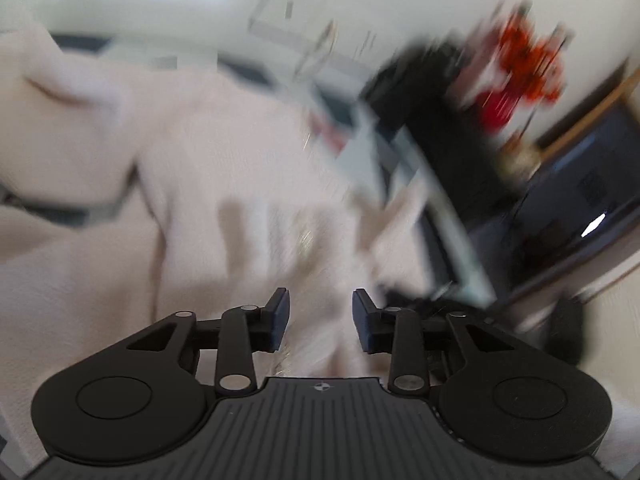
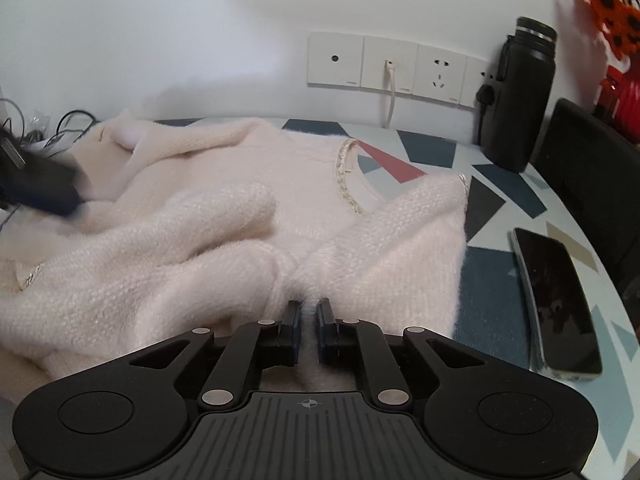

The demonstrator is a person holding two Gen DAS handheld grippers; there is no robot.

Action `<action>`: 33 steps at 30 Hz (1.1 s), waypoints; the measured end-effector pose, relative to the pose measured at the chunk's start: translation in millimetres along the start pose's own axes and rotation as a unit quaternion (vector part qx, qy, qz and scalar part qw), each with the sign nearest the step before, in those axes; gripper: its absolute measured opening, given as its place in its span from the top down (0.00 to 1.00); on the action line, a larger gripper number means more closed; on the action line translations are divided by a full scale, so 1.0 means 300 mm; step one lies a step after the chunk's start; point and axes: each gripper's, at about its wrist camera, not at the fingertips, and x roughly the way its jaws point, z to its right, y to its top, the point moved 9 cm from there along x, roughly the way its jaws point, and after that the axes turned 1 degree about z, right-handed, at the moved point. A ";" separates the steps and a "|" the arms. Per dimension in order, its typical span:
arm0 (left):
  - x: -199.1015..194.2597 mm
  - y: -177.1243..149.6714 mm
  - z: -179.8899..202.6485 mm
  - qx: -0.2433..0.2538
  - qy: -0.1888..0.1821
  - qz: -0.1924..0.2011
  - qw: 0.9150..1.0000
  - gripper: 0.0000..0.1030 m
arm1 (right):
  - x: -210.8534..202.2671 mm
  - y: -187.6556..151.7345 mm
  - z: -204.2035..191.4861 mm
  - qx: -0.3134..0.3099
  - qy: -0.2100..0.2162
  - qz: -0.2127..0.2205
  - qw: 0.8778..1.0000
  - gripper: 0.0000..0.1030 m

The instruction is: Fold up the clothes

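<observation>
- Left wrist view – heavily blurred throughout; detail is unreliable.
- Left gripper (image 1: 321, 322): lower centre of frame, fingers spread with a wide gap, nothing between them.
- Sweater (image 1: 192, 184): pale pink fuzzy knit filling the left and centre of the frame, directly beyond the open fingers; bunched, with a fold rising at upper left.
- Table (image 1: 400, 152): patterned top seen as a tilted streak at centre right; its edge runs down toward lower right.
- Orange flowers (image 1: 528, 56): upper right, smeared; a dark shape just beside them cannot be identified.
- Right wrist view – sharp.
- Right gripper (image 2: 308, 322): lower centre, fingers drawn nearly together and pinching a ridge of the sweater (image 2: 248, 216), which puckers toward them.
- Sweater's position: spread across the left and centre of the table (image 2: 492, 292), one sleeve lying diagonally over the body, trimmed neckline at upper centre.
- Phone (image 2: 556, 300): lower right, flat on the table, near the sweater's right edge but apart from it.
- Black bottle (image 2: 520, 96): upright at upper right, by the wall sockets (image 2: 396, 66).
- Dark blurred object at left edge: probably the other gripper; uncertain.
- Risk, judged: the pinch holds little fabric, so the fluffy knit could slip free on a pull.
- Risk, judged: a sweep rightward could drag the hem onto the phone or nudge the bottle.
- Risk, judged: the crossed sleeve may get trapped inside a fold, leaving a lump.
</observation>
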 end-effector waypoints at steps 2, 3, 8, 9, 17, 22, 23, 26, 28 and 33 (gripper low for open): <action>-0.094 0.024 -0.048 -0.030 -0.003 0.042 0.999 0.49 | -0.005 -0.002 0.007 0.017 0.003 -0.001 1.000 0.90; -0.141 0.035 -0.074 -0.044 -0.003 0.062 0.997 0.46 | -0.008 -0.003 0.013 0.030 0.007 -0.001 1.000 0.90; -0.281 0.008 -0.343 -0.106 0.137 0.123 0.977 0.47 | -0.014 -0.008 0.029 0.047 0.014 0.000 0.999 0.89; -0.306 -0.003 -0.397 -0.119 0.164 0.134 0.970 0.47 | -0.014 -0.008 0.028 0.045 0.012 -0.001 0.999 0.89; -0.308 -0.073 -0.563 -0.146 0.209 0.117 0.960 0.52 | -0.022 0.024 0.032 0.080 0.018 -0.026 0.996 0.80; -0.255 -0.067 -0.542 -0.106 0.212 0.099 0.966 0.53 | -0.094 0.067 0.023 0.101 0.035 -0.006 0.994 0.36; -0.247 -0.062 -0.538 -0.097 0.215 0.098 0.967 0.52 | -0.104 0.069 0.016 0.096 0.034 -0.004 0.995 0.34; -0.226 -0.044 -0.536 -0.083 0.215 0.095 0.968 0.52 | -0.088 0.041 -0.022 0.067 0.028 -0.022 0.997 0.26; -0.211 -0.027 -0.541 -0.079 0.212 0.094 0.969 0.52 | -0.063 0.011 -0.051 0.047 0.015 -0.038 0.998 0.21; -0.185 -0.014 -0.525 -0.055 0.229 0.086 0.968 0.87 | -0.007 -0.021 -0.092 -0.041 -0.044 -0.035 0.998 0.49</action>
